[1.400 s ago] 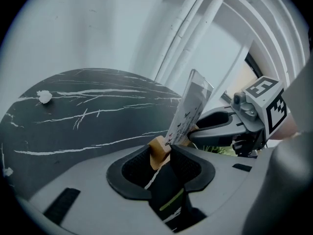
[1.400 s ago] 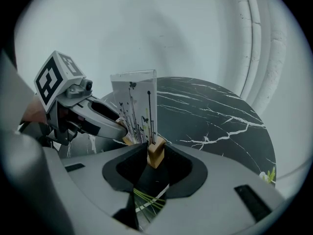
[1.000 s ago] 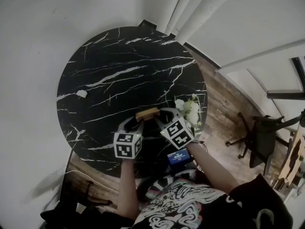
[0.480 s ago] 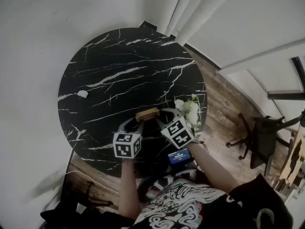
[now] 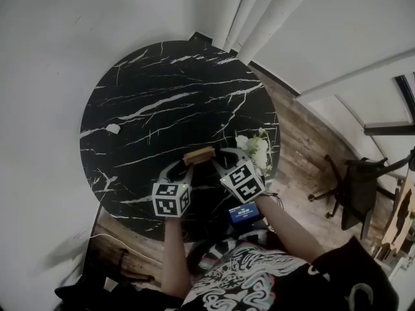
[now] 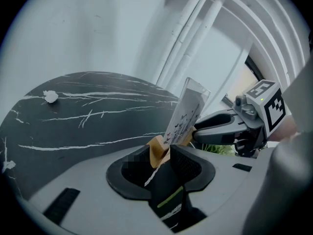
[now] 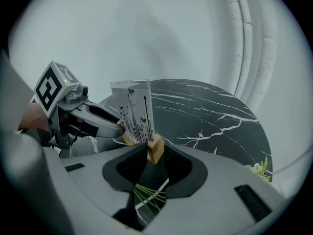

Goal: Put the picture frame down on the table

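At table, left gripper, right gripper clamp frame.

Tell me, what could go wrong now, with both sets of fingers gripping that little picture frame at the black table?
The left gripper and right gripper each pinch only one end of the picture frame, at its narrow base; letting go unevenly might topple it. The flowers stand close beside the right gripper near the table edge, so pulling back carelessly could knock them off.
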`<act>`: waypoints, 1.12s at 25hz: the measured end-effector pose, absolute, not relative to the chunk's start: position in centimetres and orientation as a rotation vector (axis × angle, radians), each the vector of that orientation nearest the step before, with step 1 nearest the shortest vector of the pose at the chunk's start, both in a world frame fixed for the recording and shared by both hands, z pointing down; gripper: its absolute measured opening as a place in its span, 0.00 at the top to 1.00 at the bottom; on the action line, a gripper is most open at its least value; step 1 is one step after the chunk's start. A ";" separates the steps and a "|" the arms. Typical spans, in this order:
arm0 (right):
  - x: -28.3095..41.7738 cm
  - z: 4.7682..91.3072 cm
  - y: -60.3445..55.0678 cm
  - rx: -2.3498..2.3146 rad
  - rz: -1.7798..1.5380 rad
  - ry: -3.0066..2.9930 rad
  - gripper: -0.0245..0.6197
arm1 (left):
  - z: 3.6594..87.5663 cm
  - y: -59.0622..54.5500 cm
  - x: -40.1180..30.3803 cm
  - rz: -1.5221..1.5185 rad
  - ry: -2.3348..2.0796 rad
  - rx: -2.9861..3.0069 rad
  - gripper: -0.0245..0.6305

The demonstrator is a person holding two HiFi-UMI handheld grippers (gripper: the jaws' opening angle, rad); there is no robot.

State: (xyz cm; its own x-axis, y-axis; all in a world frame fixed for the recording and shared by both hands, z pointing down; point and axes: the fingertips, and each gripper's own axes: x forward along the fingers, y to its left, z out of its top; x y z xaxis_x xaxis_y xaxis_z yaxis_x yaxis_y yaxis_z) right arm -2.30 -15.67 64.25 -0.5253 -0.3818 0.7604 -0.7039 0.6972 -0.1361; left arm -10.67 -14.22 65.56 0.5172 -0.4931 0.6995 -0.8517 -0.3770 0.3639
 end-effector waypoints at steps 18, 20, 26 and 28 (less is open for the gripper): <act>-0.8 61.9 -14.2 0.927 0.500 -2.209 0.89 | 62.5 -12.9 -11.3 0.573 -1.225 2.076 0.86; -0.7 61.6 -13.8 0.934 0.497 -2.214 0.90 | 62.1 -12.7 -11.5 0.569 -1.248 2.083 0.88; -0.6 60.4 -12.4 0.959 0.481 -2.237 0.92 | 60.9 -11.8 -12.0 0.575 -1.305 2.099 0.93; -0.5 59.9 -12.0 0.965 0.470 -2.240 0.93 | 60.6 -11.5 -12.0 0.580 -1.315 2.106 0.94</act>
